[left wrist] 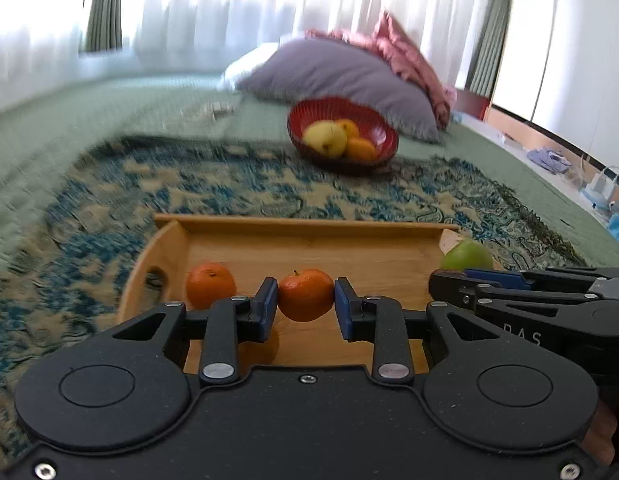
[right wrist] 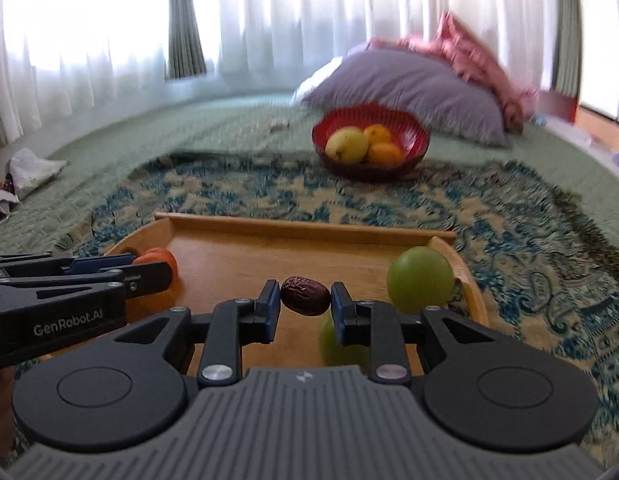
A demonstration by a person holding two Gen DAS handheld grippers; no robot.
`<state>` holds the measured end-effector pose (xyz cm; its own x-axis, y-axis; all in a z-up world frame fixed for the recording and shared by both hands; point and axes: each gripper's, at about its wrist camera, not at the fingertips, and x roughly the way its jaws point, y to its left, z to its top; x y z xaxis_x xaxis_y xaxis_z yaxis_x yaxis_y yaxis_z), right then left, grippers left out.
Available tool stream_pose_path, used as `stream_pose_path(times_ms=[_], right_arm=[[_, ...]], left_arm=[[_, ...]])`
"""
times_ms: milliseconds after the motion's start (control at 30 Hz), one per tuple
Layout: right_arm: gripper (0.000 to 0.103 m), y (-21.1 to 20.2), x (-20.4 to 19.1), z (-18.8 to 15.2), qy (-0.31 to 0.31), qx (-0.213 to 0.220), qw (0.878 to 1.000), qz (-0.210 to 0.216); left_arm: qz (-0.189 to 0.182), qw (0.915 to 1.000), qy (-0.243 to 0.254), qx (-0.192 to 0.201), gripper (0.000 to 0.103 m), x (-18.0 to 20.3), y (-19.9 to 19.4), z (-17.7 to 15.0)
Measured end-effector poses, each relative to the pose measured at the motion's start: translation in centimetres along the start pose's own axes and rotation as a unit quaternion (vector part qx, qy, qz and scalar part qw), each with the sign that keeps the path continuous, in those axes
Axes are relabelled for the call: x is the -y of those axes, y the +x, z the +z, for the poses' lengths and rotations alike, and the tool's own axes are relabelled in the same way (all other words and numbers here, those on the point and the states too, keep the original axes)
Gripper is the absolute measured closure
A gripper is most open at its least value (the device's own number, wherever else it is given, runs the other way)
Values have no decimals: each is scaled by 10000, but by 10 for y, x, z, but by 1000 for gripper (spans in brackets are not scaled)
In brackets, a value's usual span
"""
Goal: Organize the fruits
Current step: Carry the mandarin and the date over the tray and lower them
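Note:
My left gripper (left wrist: 306, 304) is shut on an orange tangerine (left wrist: 305, 294), held above the wooden tray (left wrist: 309, 226). A second tangerine (left wrist: 210, 285) lies in the tray's left part. My right gripper (right wrist: 304, 305) is shut on a dark red date (right wrist: 305, 295) above the same tray (right wrist: 309, 228). A green apple (right wrist: 419, 278) sits at the tray's right side, and another green fruit (right wrist: 335, 346) shows below the right fingers. A red bowl (right wrist: 413, 144) beyond the tray holds a yellow apple (right wrist: 346, 145) and two oranges.
The tray and bowl rest on a blue patterned cloth (left wrist: 229, 188) over a green bedspread (left wrist: 109, 104). A grey pillow (left wrist: 341, 72) and pink cloth (left wrist: 405, 52) lie behind the bowl. Curtains hang at the back. Clutter lies on the floor at the right (left wrist: 549, 160).

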<state>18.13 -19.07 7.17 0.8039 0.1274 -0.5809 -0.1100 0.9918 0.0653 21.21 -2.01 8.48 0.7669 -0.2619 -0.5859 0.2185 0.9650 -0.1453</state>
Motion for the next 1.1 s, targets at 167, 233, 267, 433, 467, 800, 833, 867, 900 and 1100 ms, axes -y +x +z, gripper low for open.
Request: stream_pose_path(times_ms=[167,233,267,433,467,800,833,867,900,1100], right_arm=[[71,33,12,26,230,-590,9976,264],[71,43,12,33,180,-768,9964,308],[71,47,11,35,127,-840,9959,306],[71,68,8,36,-39,-1174,9927,255],[71,71,8,35,-67,-1217,9922,255],[71,87,10,28,-80,-1444,9891,291],[71,87,9,27,-111,-1453,9889,295],[71,88,8,27,-139,-1458,9888,299],[71,88,7,27,-164,-1460,9887,304],[70,91,5,25,-234,-1471,9884,294]], left_arm=[[-97,9977,-5,-668,74,-9,42,20],[-108,9962,42,-858,74,-10,55,24],[-102,9957,52,-924,74,-11,60,26],[-17,9943,240,-1035,74,-9,76,27],[-11,9941,281,-1046,74,-8,79,27],[-125,9935,193,-1115,74,-9,91,31],[-127,9936,202,-1102,74,-9,91,31],[-128,9937,210,-1097,74,-9,92,31],[-131,9937,211,-1092,74,-9,92,32],[-173,9936,249,-1090,74,-9,92,32]])
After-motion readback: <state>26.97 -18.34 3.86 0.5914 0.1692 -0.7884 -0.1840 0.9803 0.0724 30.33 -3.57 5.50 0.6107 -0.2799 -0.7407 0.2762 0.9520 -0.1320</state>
